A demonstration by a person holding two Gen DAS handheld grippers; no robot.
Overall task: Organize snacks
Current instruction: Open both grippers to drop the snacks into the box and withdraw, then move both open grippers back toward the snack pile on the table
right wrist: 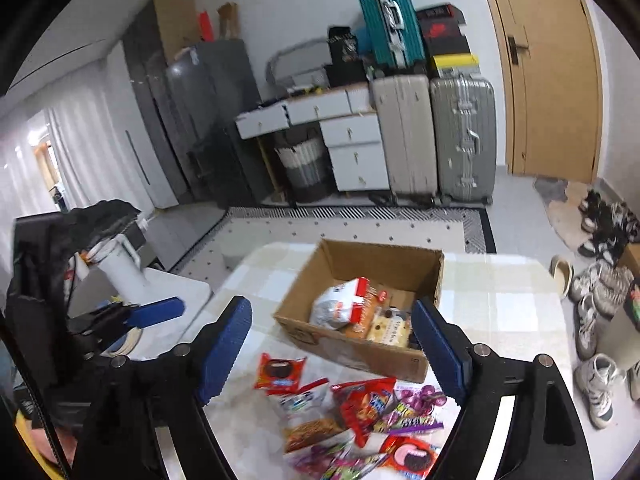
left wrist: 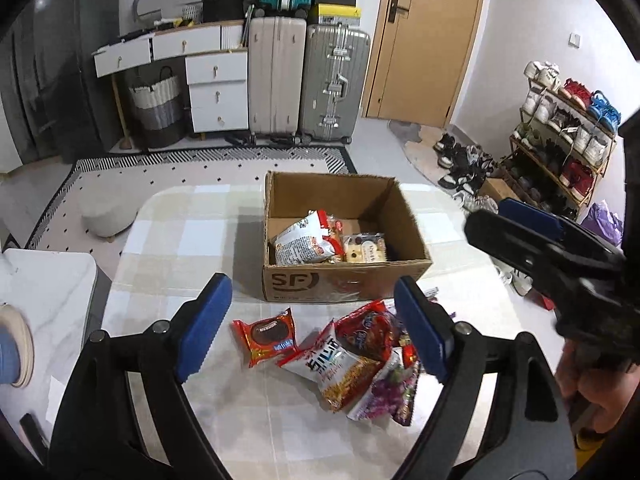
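An open cardboard box point(left wrist: 348, 284) point(right wrist: 360, 354) stands on the checked table and holds a white-and-red snack bag point(left wrist: 306, 238) point(right wrist: 344, 302) and a small cake pack point(left wrist: 364, 248) point(right wrist: 390, 330). In front of it lies a pile of snack packets: a red cookie pack point(left wrist: 268, 336) point(right wrist: 280, 372), a white-orange bag point(left wrist: 336, 372) and a red bag point(left wrist: 370, 334) point(right wrist: 366, 398). My left gripper point(left wrist: 316, 334) is open and empty above the pile. My right gripper point(right wrist: 336, 352) is open and empty above the pile; it also shows at the right of the left wrist view point(left wrist: 516, 224).
Checked tablecloth point(left wrist: 192, 240). A white side table point(left wrist: 44, 288) stands left with a white jug point(right wrist: 120, 268). Suitcases point(left wrist: 308, 80), drawers point(left wrist: 216, 92) and a door point(left wrist: 424, 36) are at the back. A shoe rack point(left wrist: 560, 140) stands on the right.
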